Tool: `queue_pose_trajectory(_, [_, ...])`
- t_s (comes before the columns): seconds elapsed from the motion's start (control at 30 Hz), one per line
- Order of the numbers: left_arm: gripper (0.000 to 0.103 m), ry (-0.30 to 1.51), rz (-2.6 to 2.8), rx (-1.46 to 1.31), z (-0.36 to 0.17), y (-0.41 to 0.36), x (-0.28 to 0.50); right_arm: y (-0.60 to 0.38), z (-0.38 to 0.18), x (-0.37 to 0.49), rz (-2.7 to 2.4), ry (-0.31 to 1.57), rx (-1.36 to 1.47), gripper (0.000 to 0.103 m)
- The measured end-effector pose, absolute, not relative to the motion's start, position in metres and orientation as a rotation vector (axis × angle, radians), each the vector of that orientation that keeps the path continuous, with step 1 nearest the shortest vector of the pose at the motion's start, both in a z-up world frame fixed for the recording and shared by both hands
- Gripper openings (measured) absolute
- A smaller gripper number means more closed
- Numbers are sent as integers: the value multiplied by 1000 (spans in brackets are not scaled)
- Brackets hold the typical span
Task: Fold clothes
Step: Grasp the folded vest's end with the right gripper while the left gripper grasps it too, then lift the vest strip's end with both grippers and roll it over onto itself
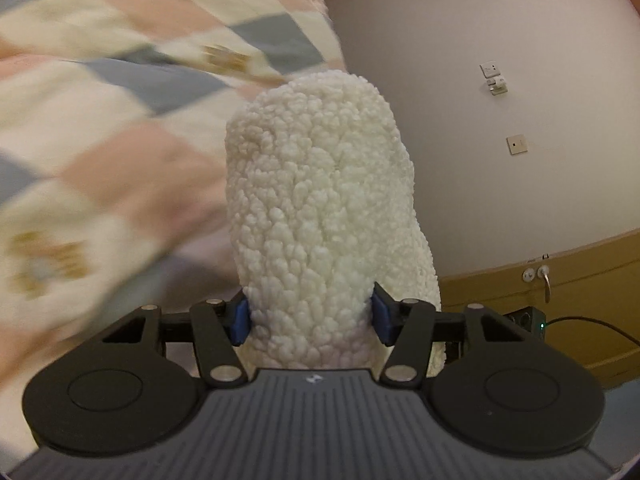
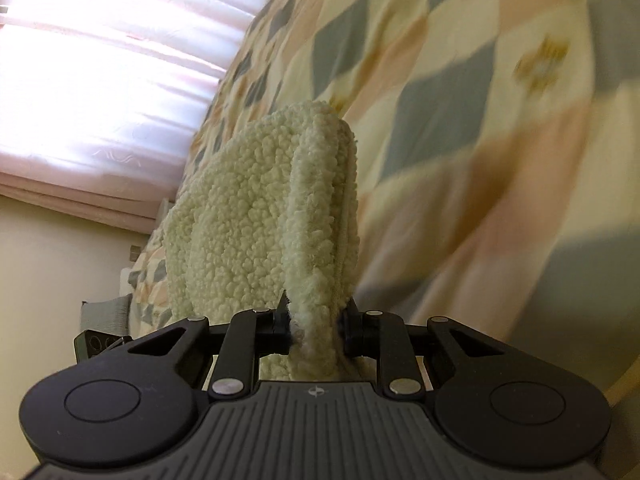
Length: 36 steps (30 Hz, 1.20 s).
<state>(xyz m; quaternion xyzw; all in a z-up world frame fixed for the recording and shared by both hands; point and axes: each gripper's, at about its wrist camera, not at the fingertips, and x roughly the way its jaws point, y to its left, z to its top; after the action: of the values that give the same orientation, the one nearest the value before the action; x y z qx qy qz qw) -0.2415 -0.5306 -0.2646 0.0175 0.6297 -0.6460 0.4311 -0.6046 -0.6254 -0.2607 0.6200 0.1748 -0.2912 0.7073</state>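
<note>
— What have the left tongs [image 1: 310, 318] got?
— A thick bunch of cream fleece garment [image 1: 320, 208], pinched between the blue pads [image 1: 240, 318].
— And the right tongs [image 2: 314, 326]?
— Clamped on a folded edge of that fleece [image 2: 260, 216]. Behind it lies the checked quilt [image 2: 480, 120], then pink curtains [image 2: 100, 60].

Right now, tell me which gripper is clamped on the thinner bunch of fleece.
The right gripper: its jaws stand close together on a narrow edge of the cream fleece garment. The left gripper is spread around a thick roll.
</note>
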Motion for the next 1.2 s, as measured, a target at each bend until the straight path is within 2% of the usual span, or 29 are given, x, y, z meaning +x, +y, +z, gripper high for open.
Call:
queue_pose_trajectory(0.33, [53,1568,-1602,-131,-328,-706,-406,-828,-265,-746,-692,547,1215,22])
queue_pose_trajectory(0.57, [53,1510,-1576,-112,-362,-780,-450,-910,-307,-774,-676,560,1206,23])
queue_pose_trajectory(0.8, [56,1520,-1497,-114,-401,-807,-464,-955,-354,-780,-640,594,1230,23])
queue_pose_trajectory(1.0, [60,1503,-1504,-93,-406,-807,-464,-957,-379,-782,-639,572,1257,28])
queue_pose_trajectory(1.2, [55,1439,-1555,-86,-383,-801,-462,-952,-360,-772,-643,540,1168,24])
